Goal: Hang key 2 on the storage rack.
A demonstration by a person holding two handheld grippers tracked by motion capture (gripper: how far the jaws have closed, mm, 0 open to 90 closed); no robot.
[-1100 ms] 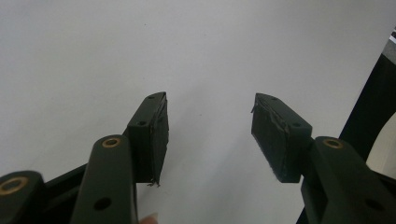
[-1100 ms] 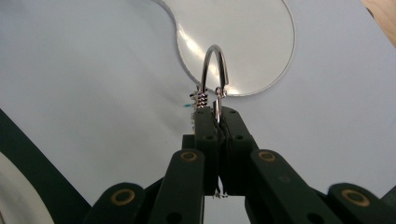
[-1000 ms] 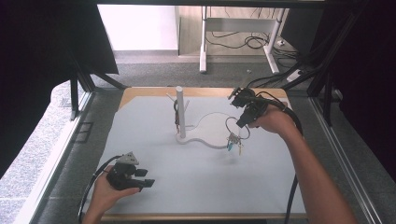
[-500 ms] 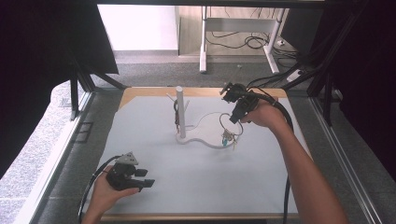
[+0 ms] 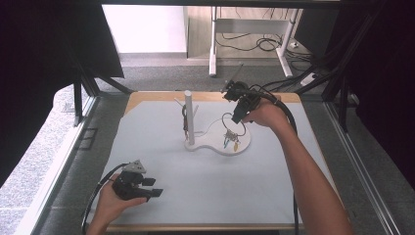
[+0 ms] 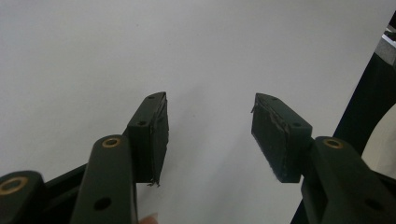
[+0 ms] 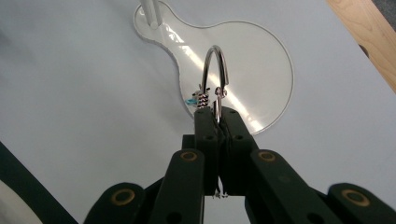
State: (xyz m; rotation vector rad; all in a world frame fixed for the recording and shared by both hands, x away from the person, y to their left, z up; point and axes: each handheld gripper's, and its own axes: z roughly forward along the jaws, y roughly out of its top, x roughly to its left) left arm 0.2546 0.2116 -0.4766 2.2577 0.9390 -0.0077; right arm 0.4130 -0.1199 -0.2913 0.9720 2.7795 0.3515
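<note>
A white stand has an upright post [image 5: 188, 117] and a round flat base [image 5: 244, 142]. Its base [image 7: 252, 65] lies under my right gripper [image 7: 217, 112], which is shut on a silver metal ring [image 7: 214, 70]. Small beads and a blue bit [image 7: 197, 99] dangle from the ring. In the high view the right gripper [image 5: 236, 116] hovers above the base, right of the post, with the ring [image 5: 228, 121] and its dangling charms [image 5: 230, 140] below it. My left gripper [image 5: 152, 187] rests near the table's front left, open. Nothing lies between its pads [image 6: 156, 135].
A dark item [image 5: 185, 122] hangs from a peg on the post. The white mat [image 5: 205, 181] covers a wooden table [image 5: 288, 98]. Black frame bars stand at both sides, and cables lie on the floor beyond the far edge.
My right gripper has carried the ring leftward, closer to the post, over the stand's base. The left gripper has stayed put.
</note>
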